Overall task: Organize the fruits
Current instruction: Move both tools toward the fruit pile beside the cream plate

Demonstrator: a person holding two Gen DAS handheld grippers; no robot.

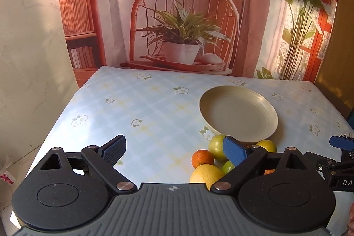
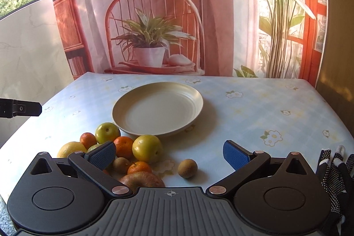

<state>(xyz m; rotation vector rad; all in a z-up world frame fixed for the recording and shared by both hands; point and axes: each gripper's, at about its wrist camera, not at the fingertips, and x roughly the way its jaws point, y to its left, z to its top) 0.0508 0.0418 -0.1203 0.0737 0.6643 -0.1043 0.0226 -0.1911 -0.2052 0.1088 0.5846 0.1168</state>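
A cream plate [image 2: 194, 101] stands empty on the flowered tablecloth, also in the left wrist view as the plate [image 1: 274, 121]. A heap of fruit lies at its near left: two yellow-green apples [image 2: 147, 147], several oranges [image 2: 124, 146], a lemon [image 2: 70, 148], a reddish apple [image 2: 141, 179]. A small brown fruit [image 2: 187, 167] lies apart, between the fingers of my right gripper [image 2: 170, 154], which is open and touches nothing. My left gripper [image 1: 174, 150] is open over bare cloth, left of an orange [image 1: 202, 157], a lemon [image 1: 206, 174] and a green apple [image 1: 218, 146].
A printed backdrop of a chair and plants hangs behind the table's far edge [image 2: 199, 76]. A pale wall [image 1: 33, 48] stands on the left. A dotted glove on a hand [image 2: 334, 174] shows at the right. The other gripper [image 1: 340, 147] shows at the right rim of the left view.
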